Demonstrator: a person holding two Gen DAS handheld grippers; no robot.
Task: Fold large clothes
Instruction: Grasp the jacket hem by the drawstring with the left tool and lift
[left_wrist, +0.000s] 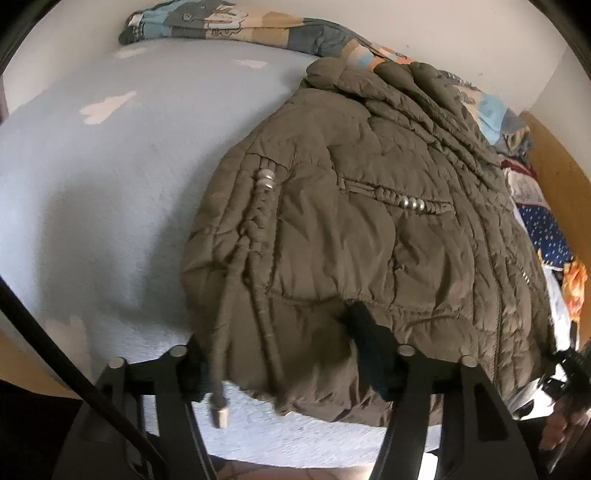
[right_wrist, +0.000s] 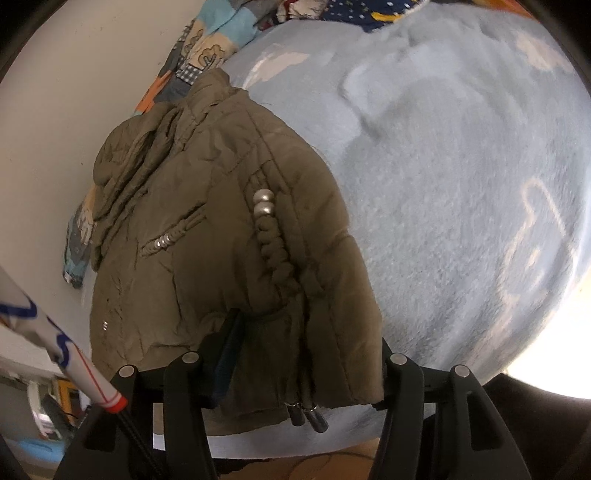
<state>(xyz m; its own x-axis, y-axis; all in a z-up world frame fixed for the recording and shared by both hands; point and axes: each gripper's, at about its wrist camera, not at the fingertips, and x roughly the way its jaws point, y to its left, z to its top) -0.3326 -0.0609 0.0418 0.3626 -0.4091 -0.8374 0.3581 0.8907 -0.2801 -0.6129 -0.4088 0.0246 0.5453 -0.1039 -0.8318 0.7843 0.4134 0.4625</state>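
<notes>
An olive padded jacket (left_wrist: 369, 184) lies folded on the light blue bed (left_wrist: 92, 203), with its hem toward me. Braided cords with silver beads (left_wrist: 266, 179) run down it, and their ends hang past the hem. My left gripper (left_wrist: 275, 332) straddles the hem: one finger is pushed into a fold, the other sits at the jacket's edge, and fabric fills the gap. In the right wrist view the same jacket (right_wrist: 207, 206) bulges between the fingers of my right gripper (right_wrist: 310, 332), which grips the hem beside the beaded cord (right_wrist: 264, 201). Fabric hides all the pads.
A patterned blanket (left_wrist: 229, 26) lies along the white wall behind the jacket. Several piled clothes (left_wrist: 539, 221) sit by a wooden board (left_wrist: 561, 166) at the right. A hand (left_wrist: 557, 428) shows at the far right. A white pole (right_wrist: 55, 332) crosses the lower left.
</notes>
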